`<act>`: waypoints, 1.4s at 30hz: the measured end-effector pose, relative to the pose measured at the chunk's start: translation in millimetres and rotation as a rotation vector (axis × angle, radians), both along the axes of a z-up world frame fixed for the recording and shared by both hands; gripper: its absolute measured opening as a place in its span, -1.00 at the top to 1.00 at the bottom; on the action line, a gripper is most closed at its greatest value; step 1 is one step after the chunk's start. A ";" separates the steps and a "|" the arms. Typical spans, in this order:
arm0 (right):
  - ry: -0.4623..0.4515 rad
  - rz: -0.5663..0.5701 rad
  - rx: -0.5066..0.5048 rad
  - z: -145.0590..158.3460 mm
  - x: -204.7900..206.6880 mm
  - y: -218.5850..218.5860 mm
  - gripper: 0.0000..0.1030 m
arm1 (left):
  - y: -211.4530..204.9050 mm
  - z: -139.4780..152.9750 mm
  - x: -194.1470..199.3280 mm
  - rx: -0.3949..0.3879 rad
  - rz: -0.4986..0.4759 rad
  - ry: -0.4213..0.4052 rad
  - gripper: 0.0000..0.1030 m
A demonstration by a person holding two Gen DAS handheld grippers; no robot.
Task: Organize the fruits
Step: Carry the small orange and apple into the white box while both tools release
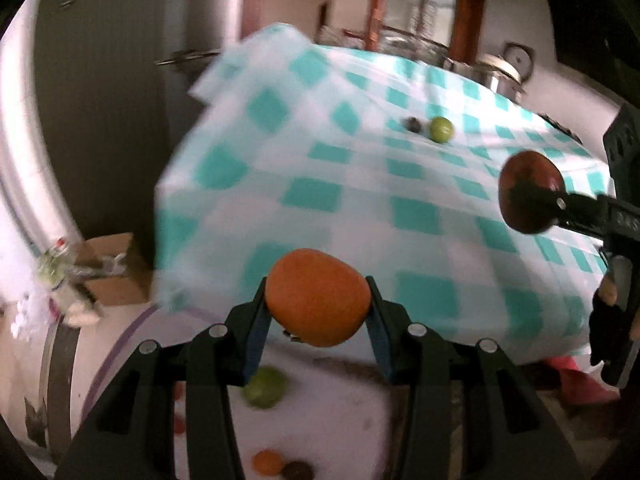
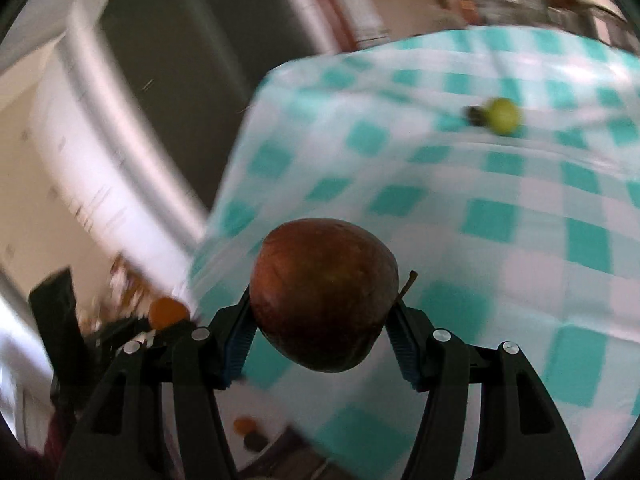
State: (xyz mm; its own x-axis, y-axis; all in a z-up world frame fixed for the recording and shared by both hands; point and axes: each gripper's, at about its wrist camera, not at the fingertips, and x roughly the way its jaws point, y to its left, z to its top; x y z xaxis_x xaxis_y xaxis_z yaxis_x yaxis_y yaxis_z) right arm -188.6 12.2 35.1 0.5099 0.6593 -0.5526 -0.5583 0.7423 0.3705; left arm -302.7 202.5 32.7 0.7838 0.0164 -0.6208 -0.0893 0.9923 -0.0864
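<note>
An orange (image 1: 318, 297) sits clamped in the left gripper (image 1: 318, 308). A dark red apple (image 2: 324, 294), stem sideways, is held in the right gripper (image 2: 322, 316). A green fruit (image 1: 441, 129) and a small dark fruit (image 1: 412, 124) lie on the checked cloth (image 1: 360, 208).

Teal-checked tablecloth (image 1: 360, 184); cardboard box (image 1: 114, 268) on floor; steel pot (image 1: 500, 74) behind.

A teal-and-white checked cloth (image 1: 360, 184) covers the tabletop; behind it stand wooden door frames (image 1: 376, 4), pale walls and steel pots (image 1: 500, 72).
</note>
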 end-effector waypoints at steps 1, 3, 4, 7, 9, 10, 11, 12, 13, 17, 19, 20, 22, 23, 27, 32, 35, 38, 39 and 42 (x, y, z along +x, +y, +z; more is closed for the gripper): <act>-0.006 0.034 -0.015 -0.9 -4.1 11.5 -0.16 | 12.8 -2.8 -11.7 -0.008 0.023 -0.008 0.13; -0.019 0.115 -0.058 -5.4 -16.3 36.6 -0.16 | 33.6 -10.6 -26.2 -0.018 0.058 -0.001 0.13; -0.021 0.165 -0.087 -10.1 -23.6 52.1 -0.16 | 42.6 -16.5 -31.5 -0.011 0.077 0.018 0.13; -0.021 0.300 -0.174 -25.6 -46.0 88.0 -0.16 | 57.7 -36.5 -39.3 0.041 0.115 0.083 0.13; -0.035 0.380 -0.245 -35.9 -63.2 108.9 -0.16 | 67.6 -53.8 -44.7 0.058 0.121 0.133 0.13; -0.038 0.429 -0.286 -43.3 -74.4 121.8 -0.16 | 71.9 -60.9 -45.6 0.053 0.125 0.151 0.13; -0.039 0.464 -0.321 -49.6 -82.7 131.9 -0.16 | 77.2 -69.1 -45.3 0.043 0.128 0.171 0.13; -0.032 0.502 -0.371 -59.0 -89.4 145.5 -0.16 | 83.6 -80.1 -46.1 0.031 0.134 0.202 0.13; -0.026 0.520 -0.400 -65.2 -93.0 151.5 -0.16 | 88.2 -88.8 -47.0 0.023 0.144 0.227 0.13; -0.016 0.601 -0.586 -102.7 -99.7 188.2 -0.15 | 101.6 -120.8 -50.2 -0.041 0.159 0.320 0.13; 0.007 0.623 -0.682 -126.7 -99.5 205.2 -0.15 | 104.0 -136.2 -53.1 -0.053 0.165 0.364 0.13; 0.018 0.631 -0.720 -137.8 -99.9 211.0 -0.15 | 103.5 -141.9 -54.1 -0.059 0.171 0.382 0.13; 0.035 0.656 -0.795 -159.6 -102.3 222.6 -0.15 | 106.3 -153.8 -56.2 -0.085 0.176 0.415 0.13; 0.044 0.667 -0.826 -168.7 -99.0 227.1 -0.15 | 107.8 -158.8 -56.6 -0.096 0.181 0.432 0.13; 0.055 0.704 -0.947 -199.1 -108.4 241.2 -0.15 | 111.2 -183.8 -54.4 -0.081 0.210 0.532 0.12; 0.090 0.692 -1.043 -223.4 -101.6 250.3 -0.15 | 113.8 -205.1 -51.4 -0.098 0.223 0.615 0.12; 0.112 0.673 -1.078 -234.6 -96.9 251.0 -0.15 | 114.5 -209.9 -51.1 -0.097 0.237 0.654 0.11; 0.125 0.669 -1.093 -241.6 -98.8 249.7 -0.15 | 114.2 -212.9 -49.7 -0.082 0.242 0.678 0.11; 0.126 0.669 -1.097 -242.9 -99.5 248.7 -0.15 | 112.1 -213.0 -49.0 -0.075 0.244 0.685 0.11; 0.134 0.664 -1.100 -244.4 -101.2 242.9 -0.15 | 108.8 -211.4 -48.8 -0.071 0.245 0.686 -0.11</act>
State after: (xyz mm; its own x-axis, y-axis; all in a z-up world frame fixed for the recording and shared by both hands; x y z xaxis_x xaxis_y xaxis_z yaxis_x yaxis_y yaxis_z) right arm -289.8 255.2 -209.4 0.1604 -0.0678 -0.9847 -0.9420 0.2875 -0.1733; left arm -351.5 311.3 -178.7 0.1975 0.0828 -0.9768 -0.3657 0.9307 0.0050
